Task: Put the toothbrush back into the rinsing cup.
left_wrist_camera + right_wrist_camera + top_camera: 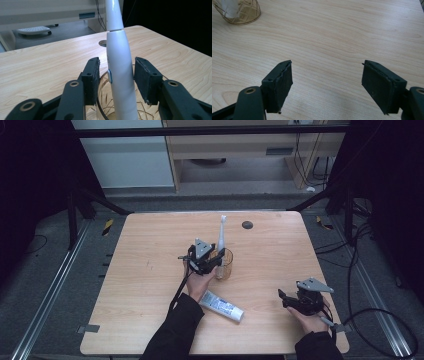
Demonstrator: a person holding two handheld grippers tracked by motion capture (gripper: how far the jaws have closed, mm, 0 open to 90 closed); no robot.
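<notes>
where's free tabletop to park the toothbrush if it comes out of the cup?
Free: the wide left part of the table, and the patch between the glass cup and right gripper. Crowded: around the cup, left gripper, electric toothbrush and toothpaste tube.

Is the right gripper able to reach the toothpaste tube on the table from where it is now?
Probably yes: the right gripper is open, and only bare table lies between it and the toothpaste tube, which lies apart from the glass cup.

Mid-table, the amber glass cup [224, 264] with the upright white toothbrush [221, 234] blocks passage, and the toothpaste tube [222, 306] lies near it toward the near edge. The table [145, 270] lies bare on its left half, and bare wood separates the cup from the right gripper [283, 296].
</notes>
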